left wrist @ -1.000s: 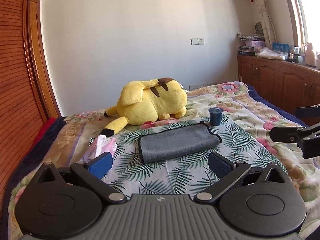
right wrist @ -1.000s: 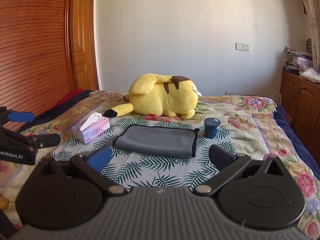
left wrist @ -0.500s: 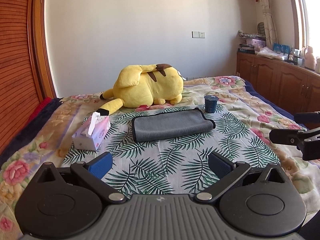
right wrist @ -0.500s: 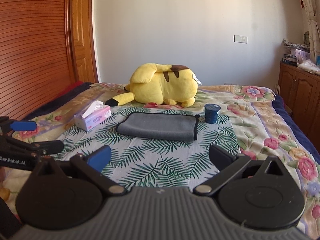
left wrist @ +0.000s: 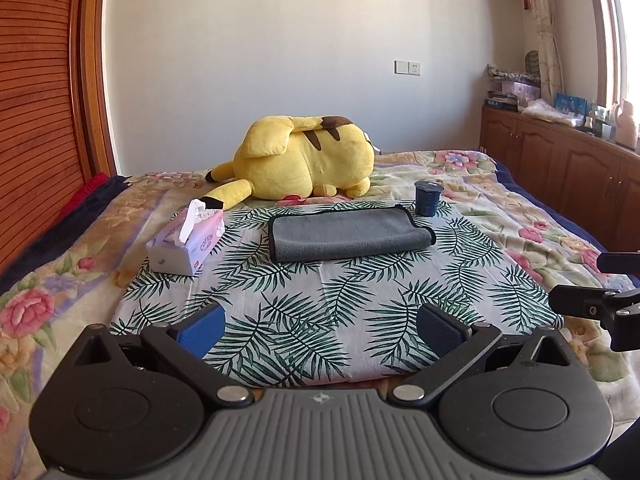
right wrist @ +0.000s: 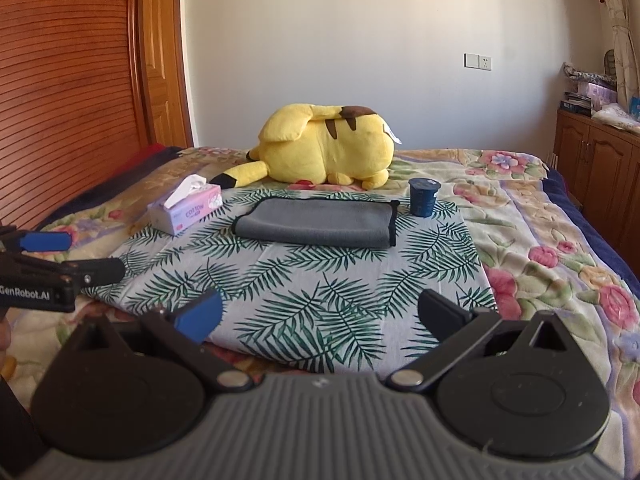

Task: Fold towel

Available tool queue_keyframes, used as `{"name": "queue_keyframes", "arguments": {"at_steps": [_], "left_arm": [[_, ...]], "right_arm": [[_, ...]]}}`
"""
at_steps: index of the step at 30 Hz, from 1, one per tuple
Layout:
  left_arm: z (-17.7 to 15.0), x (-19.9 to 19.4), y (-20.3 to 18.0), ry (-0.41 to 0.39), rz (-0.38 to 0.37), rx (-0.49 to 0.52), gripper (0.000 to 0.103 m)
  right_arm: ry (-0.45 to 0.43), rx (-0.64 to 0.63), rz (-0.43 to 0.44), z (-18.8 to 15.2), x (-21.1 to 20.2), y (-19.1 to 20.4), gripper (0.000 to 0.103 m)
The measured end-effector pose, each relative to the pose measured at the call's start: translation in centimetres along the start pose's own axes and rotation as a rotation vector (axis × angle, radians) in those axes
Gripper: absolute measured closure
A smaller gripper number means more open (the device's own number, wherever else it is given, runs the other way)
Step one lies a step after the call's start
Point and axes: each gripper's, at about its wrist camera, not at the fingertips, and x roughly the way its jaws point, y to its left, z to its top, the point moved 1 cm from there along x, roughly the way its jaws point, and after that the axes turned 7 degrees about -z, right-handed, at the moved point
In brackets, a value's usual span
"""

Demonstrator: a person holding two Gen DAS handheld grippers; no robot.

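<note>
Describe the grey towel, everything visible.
The grey towel is a soft, plush-looking cloth with dark piping along its edges, already folded into a flat, wide rectangle of more than one layer. It lies on the palm-leaf sheet, between the tissue box and the dark blue cup, in front of the yellow plush toy. It touches only the sheet. Both tools, left and right, are open, well short of it.

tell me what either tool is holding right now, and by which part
Nothing. Left tool and right tool are both open and empty; the grey towel lies untouched.
</note>
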Motion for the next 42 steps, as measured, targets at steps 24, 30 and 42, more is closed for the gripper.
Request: {"name": "queue_keyframes", "arguments": {"at_steps": [24,30,42], "left_arm": [[-2.0,0.0,-0.4,-0.074,0.024,0.018,0.016],[-1.7,-0.3,-0.4,-0.106,0.035,0.021,0.016],[-1.5,-1.0,-0.1,-0.149,0.038,0.013,0.016]], "right_arm": [[-0.040,0.052,-0.059,-2.1,0.2,-1.3,0.000],[-0.077,0.062,-0.082,-2.1,-0.2,-1.6,0.000],[-0.152,0.065,-0.127,-1.9,-1.0,-1.9,0.000]]}}
